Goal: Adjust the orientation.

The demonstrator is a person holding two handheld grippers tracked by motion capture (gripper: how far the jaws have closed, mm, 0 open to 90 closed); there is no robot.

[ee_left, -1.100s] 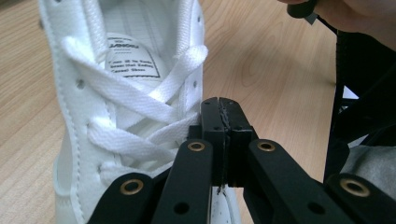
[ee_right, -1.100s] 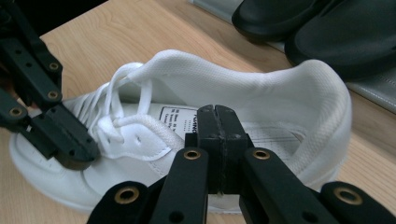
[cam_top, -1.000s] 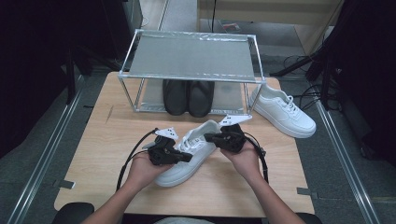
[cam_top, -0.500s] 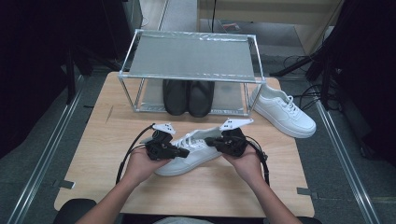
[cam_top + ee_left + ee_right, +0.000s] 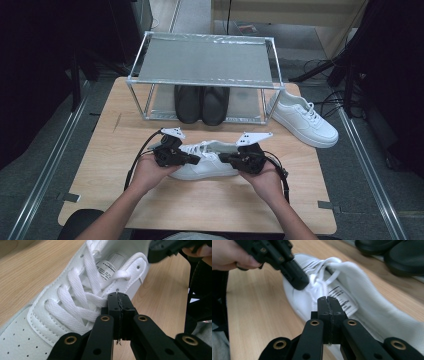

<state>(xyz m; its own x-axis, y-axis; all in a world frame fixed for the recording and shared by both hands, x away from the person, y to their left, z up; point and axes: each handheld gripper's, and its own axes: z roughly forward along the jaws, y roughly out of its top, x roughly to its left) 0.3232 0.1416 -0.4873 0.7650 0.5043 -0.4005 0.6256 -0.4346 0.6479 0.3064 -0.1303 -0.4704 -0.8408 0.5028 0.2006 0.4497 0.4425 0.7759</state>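
A white sneaker [image 5: 212, 165] lies sideways on the wooden table [image 5: 200, 210], toe to the left. My left gripper [image 5: 196, 159] is shut, its tips against the laces [image 5: 75, 302] at mid-shoe [image 5: 50, 322]; nothing shows between the jaws [image 5: 117, 296]. My right gripper [image 5: 223, 158] is also shut and comes in from the heel side. Its tips [image 5: 328, 300] hover over the tongue label of the sneaker [image 5: 372, 307]. The two grippers point at each other, a short gap apart, over the shoe's opening. The right gripper view has the left gripper [image 5: 297, 281] resting on the laces.
A metal-frame rack [image 5: 207, 60] stands at the back of the table with a pair of black shoes [image 5: 201, 104] under it. A second white sneaker [image 5: 301, 119] sits right of the rack. Bare wood lies in front of the hands.
The sneaker has turned from a diagonal lie to lying across the table. Both hands have shifted slightly apart and stay at its opening, jaws shut throughout.
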